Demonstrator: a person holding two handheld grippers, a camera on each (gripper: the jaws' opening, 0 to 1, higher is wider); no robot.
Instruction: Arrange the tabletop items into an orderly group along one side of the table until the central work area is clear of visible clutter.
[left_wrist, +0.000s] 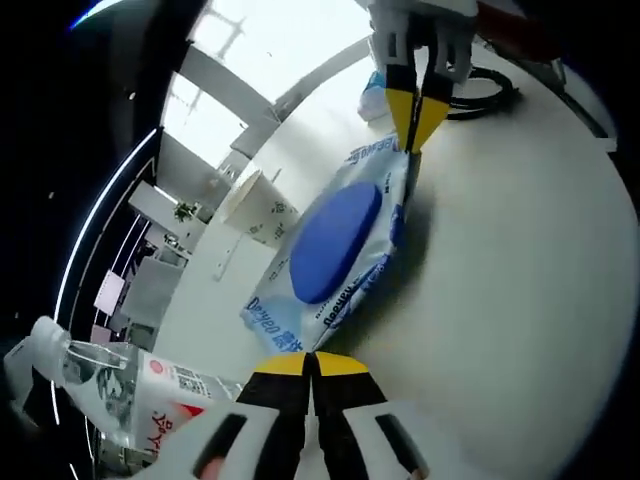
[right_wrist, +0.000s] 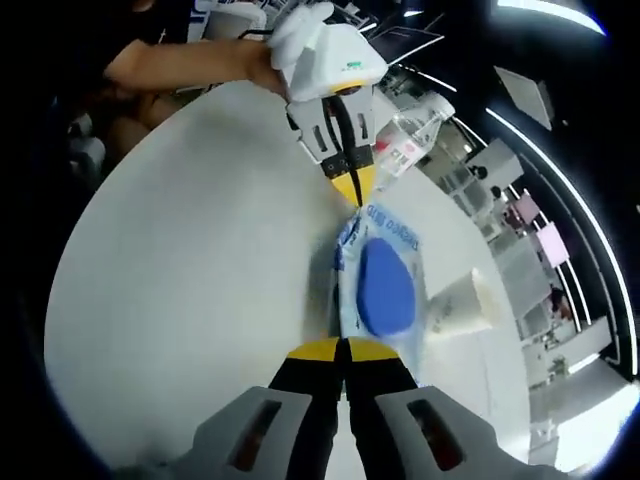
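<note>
On the white table (left_wrist: 520, 260): one wet-wipes pack (left_wrist: 335, 245) pinched at both ends.
Left gripper (left_wrist: 310, 362) clamped on the near edge, right gripper (left_wrist: 418, 125) clamped on the far edge; alongside, one plastic bottle (left_wrist: 120, 385), one paper cup (left_wrist: 255, 208), one black cable (left_wrist: 485, 92).

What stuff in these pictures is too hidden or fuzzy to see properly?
- Water bottle: cut off by the edge in the left gripper view; in the right gripper view the left tongs cover part of it.
- Wipes pack: its near end is hidden behind the tongs in both views, and its small print is too tiny to read.
- Black cable: partly behind the right tongs.
- Paper cup: its markings are too blurry.
</note>
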